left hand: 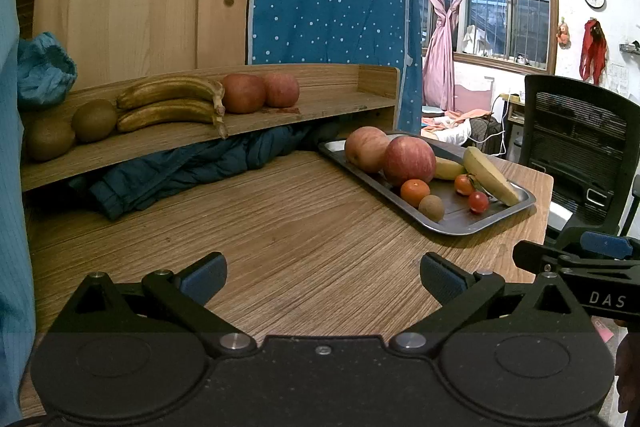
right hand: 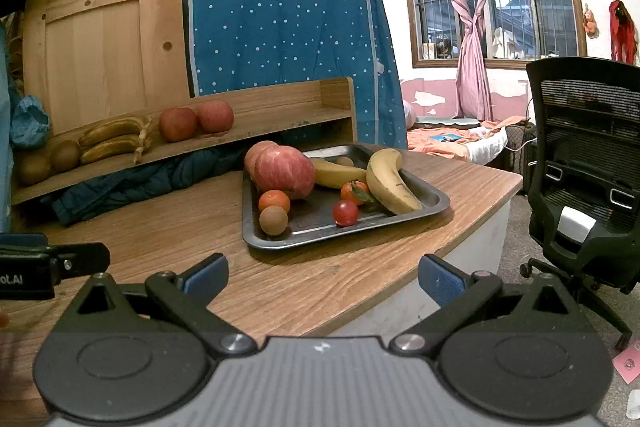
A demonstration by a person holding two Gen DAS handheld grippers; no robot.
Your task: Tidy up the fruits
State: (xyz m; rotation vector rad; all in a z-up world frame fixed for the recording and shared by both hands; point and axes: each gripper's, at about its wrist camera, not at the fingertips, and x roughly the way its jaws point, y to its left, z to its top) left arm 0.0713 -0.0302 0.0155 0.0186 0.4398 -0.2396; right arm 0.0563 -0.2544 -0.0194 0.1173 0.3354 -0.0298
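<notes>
1. Fruits: lay in two groups, one on a metal tray (right hand: 434, 201) and one on a wooden shelf (left hand: 280, 121) at the table's (left hand: 260, 227) back edge.
2. Tray: sat near the table's right edge, its long side angled toward the shelf.
3. Tray, left end: two apples touched each other, the front apple (right hand: 284, 171) hiding most of the rear apple (left hand: 366, 149).
4. Tray, near left corner: a tangerine (right hand: 274, 201) lay against the front apple, with a kiwi (right hand: 273, 220) just beside it at the near rim.
5. Tray, right side: a banana (right hand: 390, 183) lay along the right rim; a second banana (right hand: 336, 173) lay behind it, toward the middle.
6. Tray, middle: a leafed tangerine (right hand: 354, 191) touched the right banana; a tomato (right hand: 345, 213) sat near it toward the near rim.
7. Shelf, left end: two kiwis (left hand: 94, 119) sat side by side.
8. Shelf, middle: two browned bananas (left hand: 172, 103) lay stacked, stems pointing right.
9. Shelf, right of the bananas: two apples (left hand: 244, 93) touched each other.
10. Left gripper (left hand: 323, 277): hovered over the table's near edge, jaws spread wide, holding nothing.
11. Right gripper (right hand: 323, 277): hovered over the table's near right edge, well short of the tray, jaws spread wide, holding nothing.
12. Under the shelf: a dark jacket (left hand: 180, 173) lay bunched.
</notes>
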